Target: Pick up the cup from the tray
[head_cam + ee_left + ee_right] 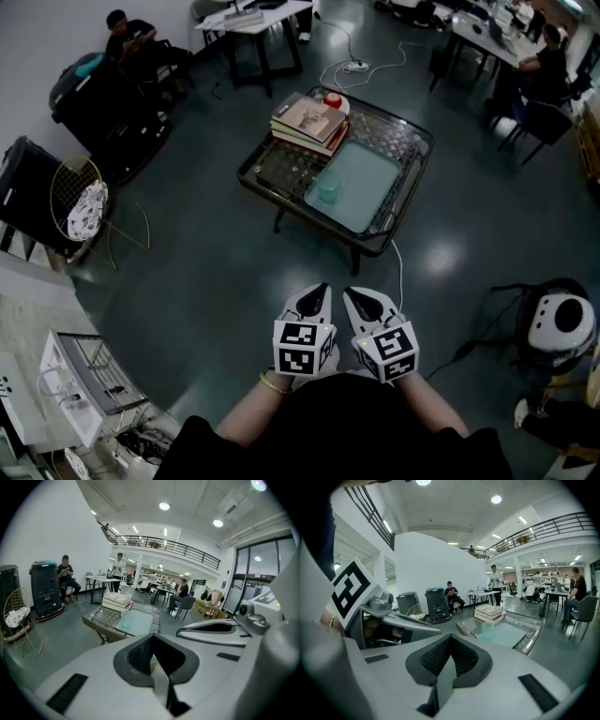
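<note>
A pale green see-through cup [328, 190] stands upright on the near left part of a light blue tray [366, 192], which lies on a low glass-topped table [272, 173]. Both grippers hang side by side over the floor, well short of the table and pointing at it. My left gripper [320, 290] is shut with nothing in it, and so is my right gripper [352, 293]. In the left gripper view the cup [125, 617] shows far ahead beyond the closed jaws [152, 635]. The right gripper view has the cup [488, 630] ahead and to the right of its jaws [450, 637].
A stack of books [309, 122] and a red-lidded round thing [334, 98] share the table behind the tray. A wire basket [79, 198] and dark bins [94, 94] stand at the left. A cable [399, 272] runs across the floor. People sit at desks farther back.
</note>
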